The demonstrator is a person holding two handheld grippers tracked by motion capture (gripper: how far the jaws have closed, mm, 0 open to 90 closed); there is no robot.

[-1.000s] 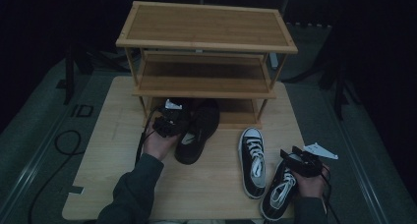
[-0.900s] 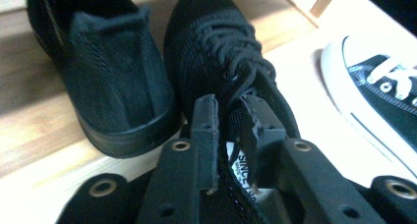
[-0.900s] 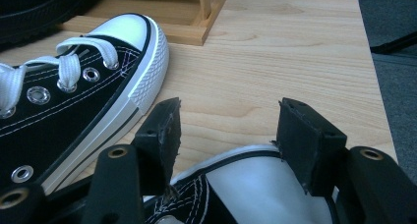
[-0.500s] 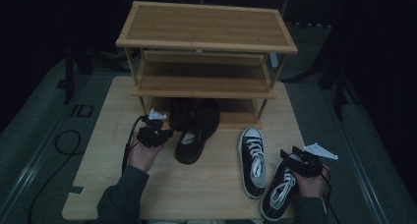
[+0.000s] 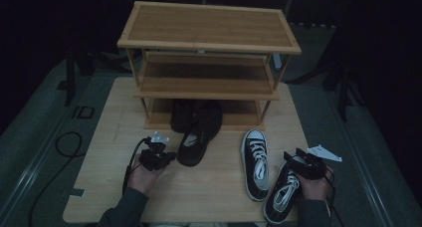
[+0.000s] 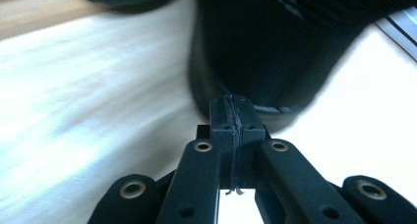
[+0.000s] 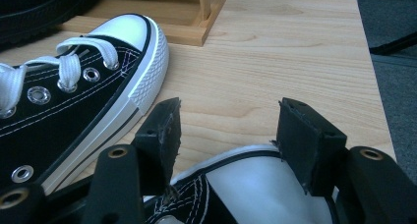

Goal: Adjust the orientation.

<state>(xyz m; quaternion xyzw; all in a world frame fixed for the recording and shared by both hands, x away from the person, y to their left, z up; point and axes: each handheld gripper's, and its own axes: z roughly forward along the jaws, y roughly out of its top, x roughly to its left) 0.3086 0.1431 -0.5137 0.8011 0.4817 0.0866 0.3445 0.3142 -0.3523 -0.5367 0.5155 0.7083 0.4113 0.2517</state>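
High view puts the wooden shoe rack [image 5: 209, 62] at the table's [image 5: 99, 187] far side. Left gripper [image 5: 158, 156], jaws pressed together on nothing, sits in front of the rack, just beside the dark shoe [image 5: 196, 137] whose toe lies under the bottom shelf. Right gripper [image 5: 303, 163], jaws spread, hovers over one black-and-white sneaker [image 5: 283, 194], farther from the rack than its mate [image 5: 255, 162].
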